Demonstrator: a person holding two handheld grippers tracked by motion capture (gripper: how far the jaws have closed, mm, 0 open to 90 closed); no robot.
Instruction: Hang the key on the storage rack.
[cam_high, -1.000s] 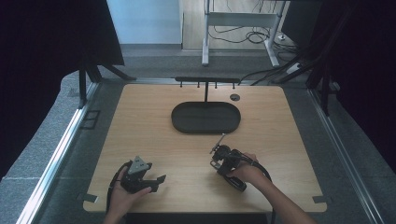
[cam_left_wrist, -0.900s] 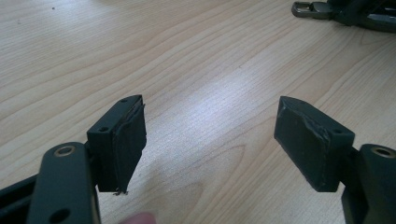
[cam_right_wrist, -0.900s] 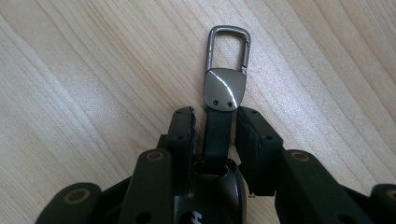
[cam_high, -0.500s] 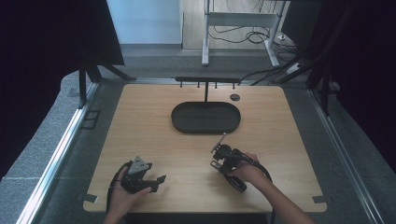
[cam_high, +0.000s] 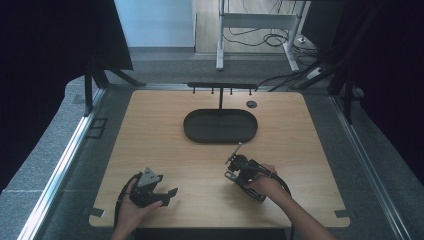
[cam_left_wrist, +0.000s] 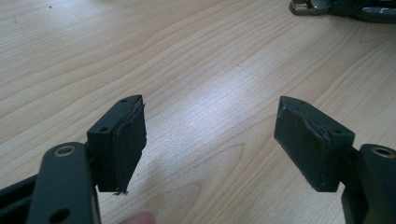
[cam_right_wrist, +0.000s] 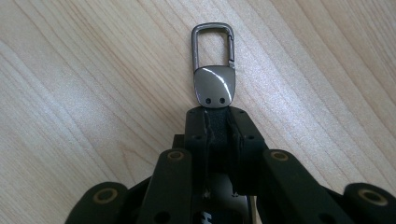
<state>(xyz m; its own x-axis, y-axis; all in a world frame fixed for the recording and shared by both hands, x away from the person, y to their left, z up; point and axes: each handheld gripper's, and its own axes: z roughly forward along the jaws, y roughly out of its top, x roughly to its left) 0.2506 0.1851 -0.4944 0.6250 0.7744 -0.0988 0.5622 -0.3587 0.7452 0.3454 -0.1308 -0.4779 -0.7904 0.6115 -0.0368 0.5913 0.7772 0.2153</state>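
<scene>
Nothing much has shifted over the last second: your hands and both grippers sit where they were on the near part of the wooden table (cam_high: 150, 130). Your right gripper (cam_right_wrist: 215, 116) has its jaws pressed together on the dark strap end of a metal key clip (cam_right_wrist: 214, 65), whose grey carabiner loop sticks out beyond the jaw tips, close above the wood. From above, that clip (cam_high: 235, 151) points toward the black oval tray (cam_high: 220, 126), which lies near the far edge, a thin stand with a row of pegs just behind it. Your left gripper (cam_left_wrist: 210, 135) hovers low over bare wood with its jaws wide apart, holding nothing; in the high view it (cam_high: 167, 192) lies left of the right one.
</scene>
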